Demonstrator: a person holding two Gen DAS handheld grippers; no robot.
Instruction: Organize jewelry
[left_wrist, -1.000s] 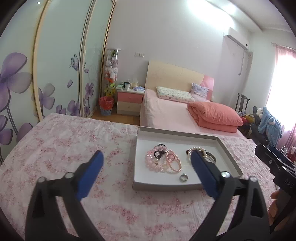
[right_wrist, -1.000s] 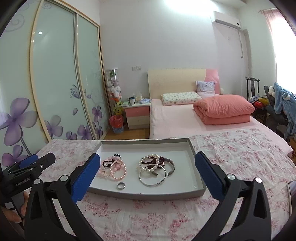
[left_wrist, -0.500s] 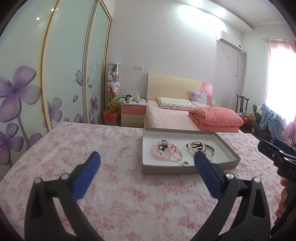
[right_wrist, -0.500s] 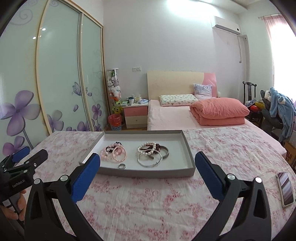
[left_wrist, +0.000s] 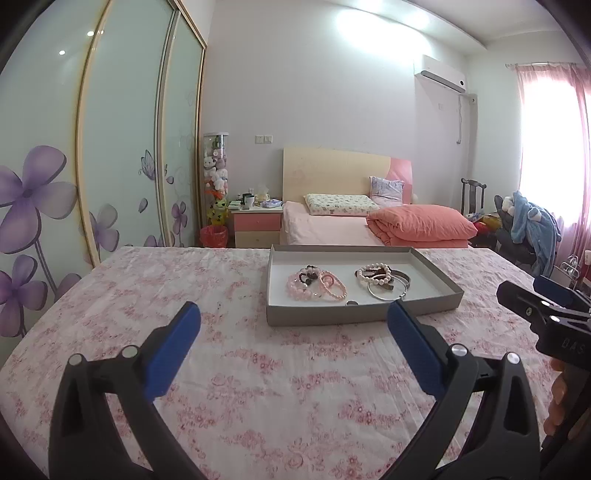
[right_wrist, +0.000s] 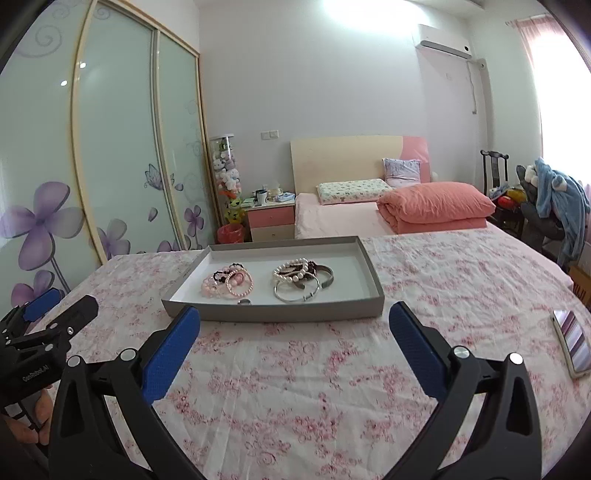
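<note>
Floral counter (right_wrist: 332, 369) carries tray (right_wrist: 273, 314) corralling bracelets (right_wrist: 295, 277); left tongs (left_wrist: 293, 323), right tongs (right_wrist: 294, 321) agape, empty, well short.

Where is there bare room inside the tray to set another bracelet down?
Inside the tray, the floor is bare along the far wall and at the right end, past the silver bangles. The middle is crowded: the pink bead bracelets on the left, the pearl bracelet beside them, and a ring by the near wall.
</note>
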